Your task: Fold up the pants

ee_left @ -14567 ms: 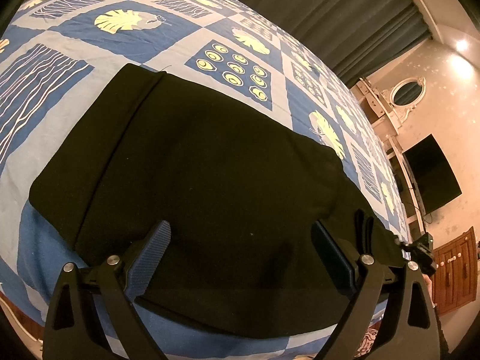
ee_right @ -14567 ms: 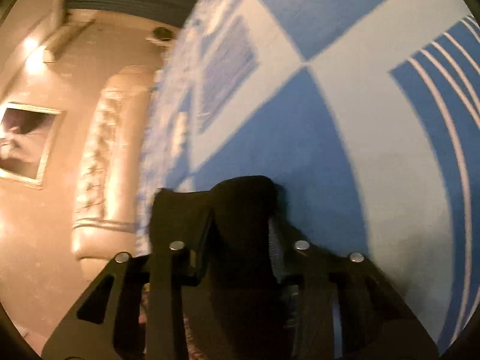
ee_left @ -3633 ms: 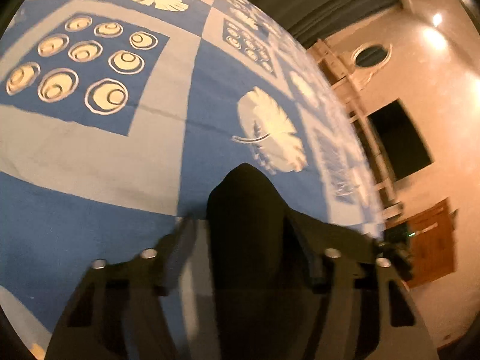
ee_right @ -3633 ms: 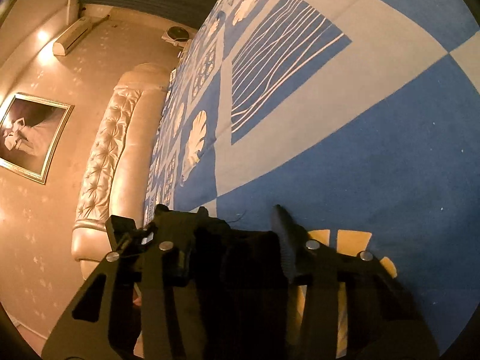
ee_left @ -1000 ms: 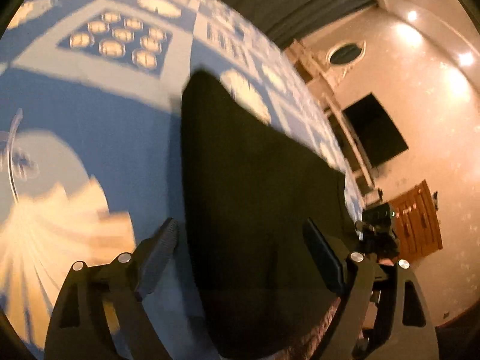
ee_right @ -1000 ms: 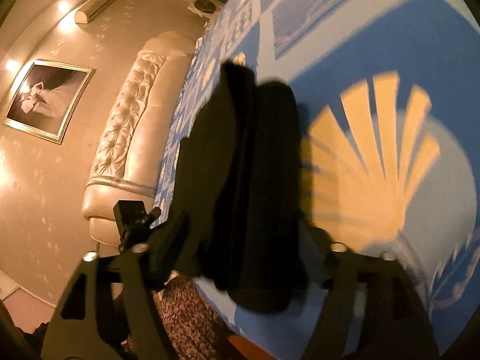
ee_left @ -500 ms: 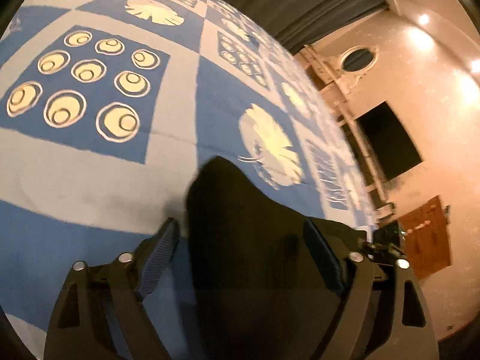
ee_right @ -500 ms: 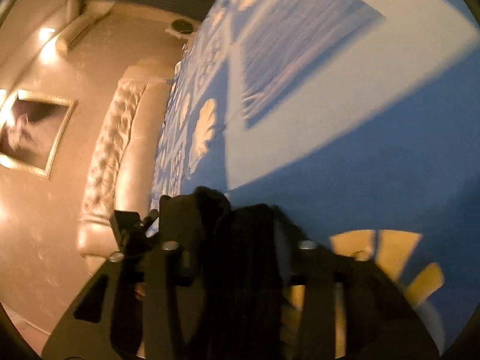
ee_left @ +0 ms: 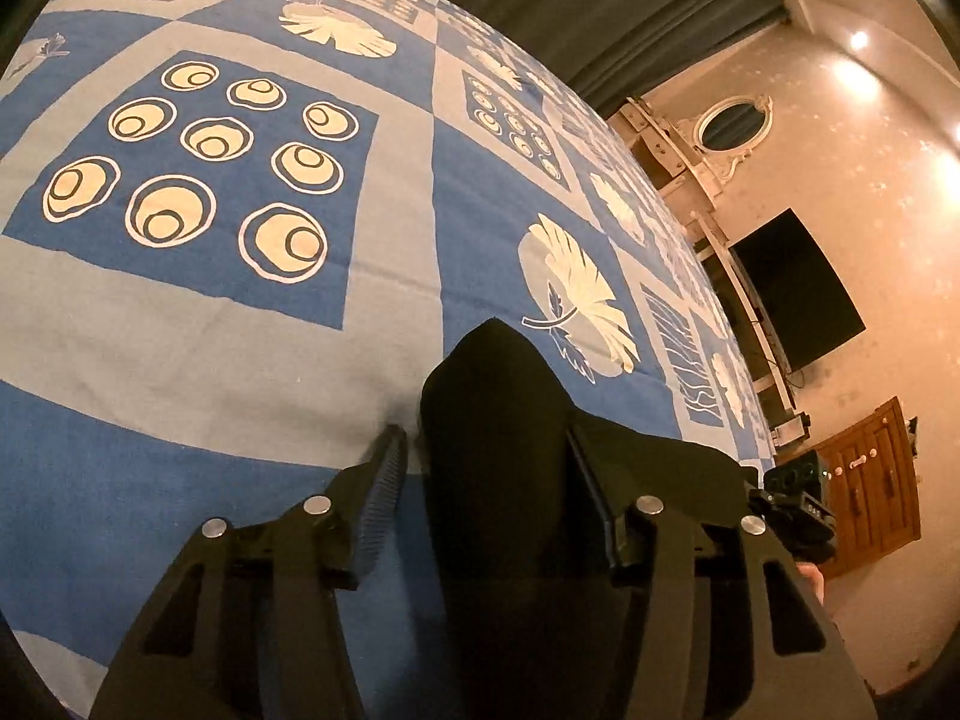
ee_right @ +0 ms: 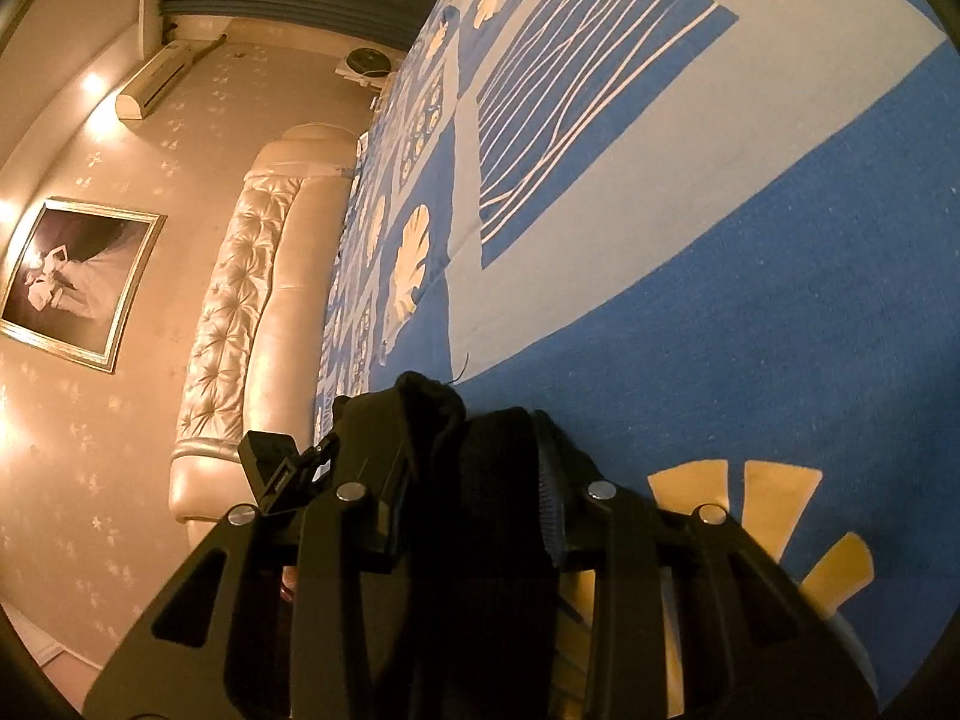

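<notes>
Evidently the fold is under way rather than finished. The black pants (ee_left: 498,420) lie on the bed, on its blue and pale patchwork bedspread (ee_left: 252,324), and each hand has a bunched end of the cloth between its fingers.

Seen from the left wrist, the left tongs (ee_left: 486,462) are closing on a rounded hump of black fabric. The right-hand finger already lies against the cloth, while a thin strip of bedspread shows between the ribbed left-hand finger and the fabric, so the pinch looks not quite complete. Beyond that finger more of the black cloth spreads flat toward the bed's edge.

In the right wrist view, the right tongs (ee_right: 474,468) are clamped on a thick, layered wad of the pants (ee_right: 456,450), with cloth filling the whole gap between the fingers and a crumpled tip poking out ahead of them. A yellow fan motif (ee_right: 774,510) on the bedspread lies just beside this gripper.

How many folds the garment already carries cannot be read from these close views, since most of it is hidden under the tongs. My guess is that the thick stack in the right grip means at least one fold is in place. What appears left is to carry both gripped ends across, lay them down squarely and release.
</notes>
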Tool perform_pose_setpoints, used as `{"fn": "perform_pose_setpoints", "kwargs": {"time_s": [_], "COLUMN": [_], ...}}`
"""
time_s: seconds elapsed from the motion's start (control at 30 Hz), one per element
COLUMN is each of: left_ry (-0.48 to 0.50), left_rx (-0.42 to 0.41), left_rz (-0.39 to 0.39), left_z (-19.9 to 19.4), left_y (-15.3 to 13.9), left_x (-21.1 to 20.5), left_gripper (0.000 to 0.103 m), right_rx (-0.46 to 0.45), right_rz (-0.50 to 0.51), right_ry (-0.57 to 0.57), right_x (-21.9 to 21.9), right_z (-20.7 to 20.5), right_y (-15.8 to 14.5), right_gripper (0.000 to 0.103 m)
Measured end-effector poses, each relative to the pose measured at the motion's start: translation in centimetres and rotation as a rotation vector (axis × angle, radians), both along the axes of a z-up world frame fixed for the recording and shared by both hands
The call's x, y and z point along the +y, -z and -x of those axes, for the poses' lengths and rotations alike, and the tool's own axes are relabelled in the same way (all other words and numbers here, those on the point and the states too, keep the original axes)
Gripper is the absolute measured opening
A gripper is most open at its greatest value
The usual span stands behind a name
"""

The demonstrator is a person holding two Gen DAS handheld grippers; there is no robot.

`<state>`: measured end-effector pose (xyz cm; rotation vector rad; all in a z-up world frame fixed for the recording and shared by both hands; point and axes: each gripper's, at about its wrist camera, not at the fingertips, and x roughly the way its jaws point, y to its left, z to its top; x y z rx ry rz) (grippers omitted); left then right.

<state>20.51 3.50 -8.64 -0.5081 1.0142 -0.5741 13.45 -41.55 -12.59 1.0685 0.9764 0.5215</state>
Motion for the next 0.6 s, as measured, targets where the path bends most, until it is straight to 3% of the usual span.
{"fn": "perform_pose_setpoints", "kwargs": {"time_s": [0.6], "left_ry": [0.011], "left_rx": [-0.001], "left_rz": [-0.012], "left_z": [-0.04], "left_y": [-0.03], "left_x": [-0.14], "left_gripper": [0.054], "right_rx": [0.018], "right_rz": [0.007], "right_ry": [0.002], "right_x": [-0.06], "right_z": [-0.67], "right_y": [-0.23], "right_gripper": [0.032]}}
